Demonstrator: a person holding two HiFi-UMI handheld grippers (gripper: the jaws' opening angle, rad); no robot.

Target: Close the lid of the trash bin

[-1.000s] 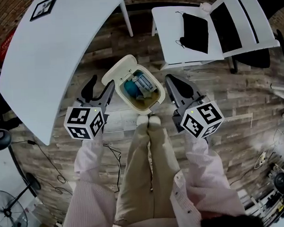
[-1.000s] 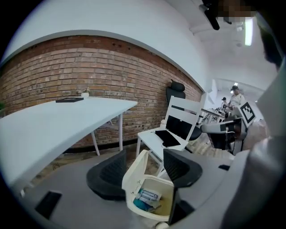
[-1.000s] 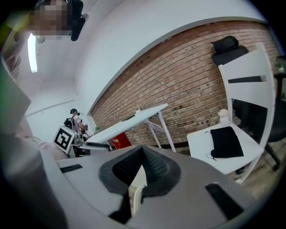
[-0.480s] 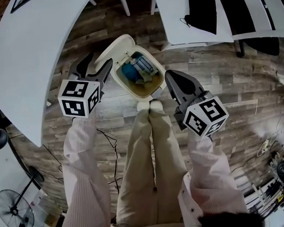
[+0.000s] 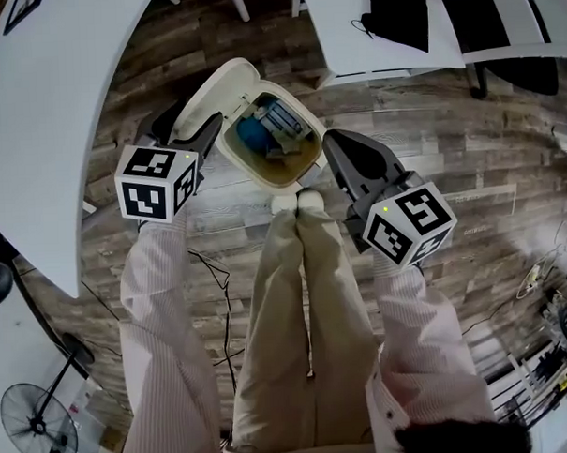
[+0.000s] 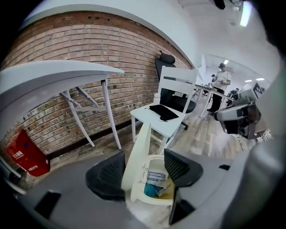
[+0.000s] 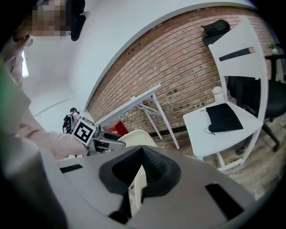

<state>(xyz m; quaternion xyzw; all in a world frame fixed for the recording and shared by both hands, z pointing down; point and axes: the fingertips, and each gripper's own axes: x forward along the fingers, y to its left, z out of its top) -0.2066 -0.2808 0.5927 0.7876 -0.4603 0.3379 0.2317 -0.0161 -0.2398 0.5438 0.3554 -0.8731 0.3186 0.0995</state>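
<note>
Head view: only the trash bin's (image 5: 304, 168) oval rim and inside show, its outer body hidden beneath. It stands on the wood floor just ahead of the person's shoes (image 5: 297, 203), between the two grippers. Contents are hard to make out: something blue and a few pale packets (image 5: 277, 127). The lid (image 5: 212, 93) is open, raised off the rim on the side nearest the white table (image 5: 54, 118), its inner face turned toward the bin's opening. The bin's long axis runs from that hinged side back toward the shoes. The left gripper (image 5: 190, 131) has its fingers spread wide, and the left gripper view shows the lid's edge standing upright between them; whether either pad touches it cannot be told. The right gripper (image 5: 341, 153) sits just beside the rim opposite the lid, fingers pressed together at the tips and pinching nothing. In the right gripper view the jaws block nearly all of the bin, leaving a cream sliver below the tips and the lid's top above. The white chair (image 5: 369, 39) with a black cloth (image 5: 396, 14) is cut off at the top edge.
</note>
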